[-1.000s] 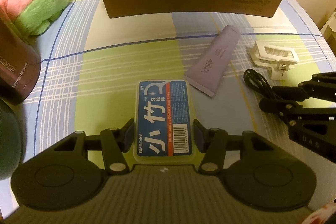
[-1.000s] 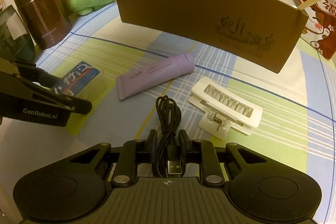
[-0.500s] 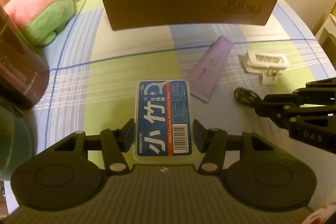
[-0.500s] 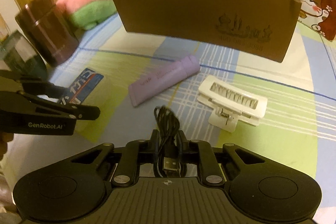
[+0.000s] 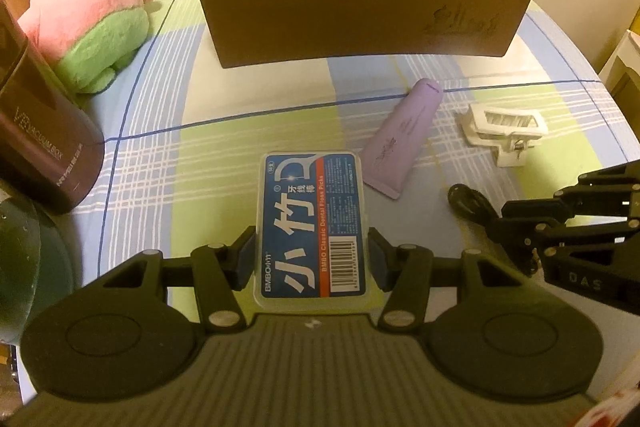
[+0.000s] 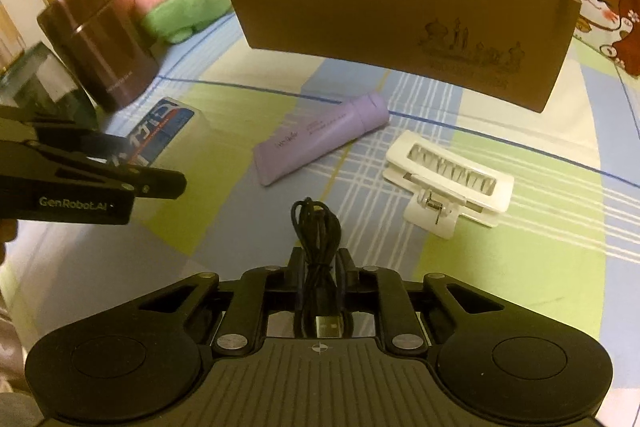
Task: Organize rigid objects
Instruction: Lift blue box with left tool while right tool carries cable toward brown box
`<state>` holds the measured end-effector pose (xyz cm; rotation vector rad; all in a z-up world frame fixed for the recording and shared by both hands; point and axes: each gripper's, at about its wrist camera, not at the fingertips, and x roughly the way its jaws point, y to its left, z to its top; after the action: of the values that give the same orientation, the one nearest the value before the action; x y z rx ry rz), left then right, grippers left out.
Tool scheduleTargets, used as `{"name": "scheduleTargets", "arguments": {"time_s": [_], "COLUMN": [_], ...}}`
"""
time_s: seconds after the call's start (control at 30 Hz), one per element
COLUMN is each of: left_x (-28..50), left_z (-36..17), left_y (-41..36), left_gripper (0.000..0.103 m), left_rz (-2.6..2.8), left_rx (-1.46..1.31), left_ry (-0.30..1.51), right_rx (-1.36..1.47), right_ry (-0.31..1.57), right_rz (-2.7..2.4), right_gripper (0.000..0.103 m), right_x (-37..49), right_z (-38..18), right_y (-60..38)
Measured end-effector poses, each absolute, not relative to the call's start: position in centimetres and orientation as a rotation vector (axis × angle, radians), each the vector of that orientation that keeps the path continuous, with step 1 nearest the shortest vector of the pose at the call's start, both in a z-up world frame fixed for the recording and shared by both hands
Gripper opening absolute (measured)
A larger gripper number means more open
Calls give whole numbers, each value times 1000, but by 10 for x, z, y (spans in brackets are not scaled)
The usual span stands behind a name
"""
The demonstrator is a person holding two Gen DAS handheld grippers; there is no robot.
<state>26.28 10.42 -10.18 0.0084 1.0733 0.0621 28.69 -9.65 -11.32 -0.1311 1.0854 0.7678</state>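
Desk [image 5: 144, 155] under a checked cloth in green, blue and white. Big brown open-top box [image 5: 360, 7] stands at the far side, white inside, a thin stick poking up at its right corner. Pink and green starfish plush [image 5: 92, 15] far left, touching nothing but the cloth. Dark brown canister [image 5: 48, 143] just in front of the plush, upright.

Left hand-held gripper [image 5: 312, 259] holds the clear floss pick box [image 5: 312, 227] with blue label, jaws at a medium width, pads pressed on both long sides; the box points toward the brown box. Whether it is lifted or resting on the cloth, cannot tell.

Right hand-held gripper [image 6: 320, 267] is nearly closed, clamped on a bundled black USB cable [image 6: 316, 227]; loop end sticks out ahead of the fingers, plug end sits back by the camera.

Purple tube [image 5: 404, 135] lies flat mid-desk, cap toward the brown box, just right of the floss box. White hair claw clip [image 6: 448, 179] lies right of the tube, apart from it, near the cable loop.
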Motion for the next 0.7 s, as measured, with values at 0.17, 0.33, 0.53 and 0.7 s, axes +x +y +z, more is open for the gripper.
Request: {"name": "scheduleTargets", "arguments": {"time_s": [0.17,0.33,0.53,0.7], "left_x": [264,264,264,269], "left_z": [-103,-103,-99,-92], "left_y": [106,106,107,108], "left_gripper": [53,53,53,53], "left_rz": [65,62,60,59], "left_rx": [14,14,16,23], "left_ry": [1075,1071,1059,1040], "right_rx": [-165,-175,-120,-51], "right_ry": [1074,1052,1016,969], "right_rz": [762,761,761,768], "right_gripper": [17,17,15,13], "right_x": [289,291,291,294], "right_z": [-121,-123,-114,-98], "right_y": [-88,-81,-86,-93]}}
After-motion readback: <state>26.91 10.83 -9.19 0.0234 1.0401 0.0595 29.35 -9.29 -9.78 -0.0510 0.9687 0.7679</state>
